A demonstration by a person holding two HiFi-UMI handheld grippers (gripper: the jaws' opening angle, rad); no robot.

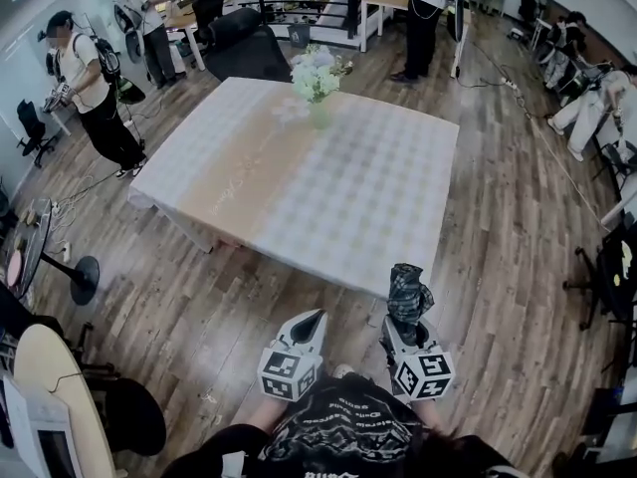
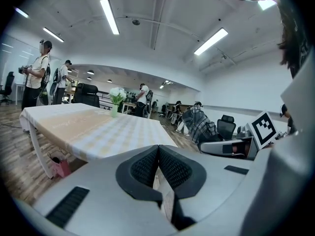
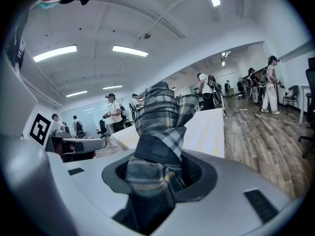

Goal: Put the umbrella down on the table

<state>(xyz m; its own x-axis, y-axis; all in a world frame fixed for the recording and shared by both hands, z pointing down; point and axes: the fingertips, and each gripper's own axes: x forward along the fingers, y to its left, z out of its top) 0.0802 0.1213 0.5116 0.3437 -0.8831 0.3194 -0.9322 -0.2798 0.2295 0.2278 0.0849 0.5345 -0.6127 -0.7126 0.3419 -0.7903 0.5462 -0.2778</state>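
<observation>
A folded plaid umbrella (image 1: pixel 409 294) in dark grey and white sticks forward out of my right gripper (image 1: pixel 403 329), whose jaws are shut on it; the right gripper view shows the fabric bundle (image 3: pixel 160 132) pinched between the pads. It hangs just short of the near right edge of the table (image 1: pixel 299 177), which has a pale checked cloth. My left gripper (image 1: pixel 311 324) is beside it, shut with nothing between its pads (image 2: pixel 158 167). In the left gripper view the umbrella (image 2: pixel 198 124) shows at the right.
A vase of white flowers (image 1: pixel 317 80) stands at the table's far side. People stand at the back left (image 1: pixel 95 88) and beyond the table (image 1: pixel 421 18). Office chairs, a round-base stand (image 1: pixel 85 277) and desks line the wooden floor around.
</observation>
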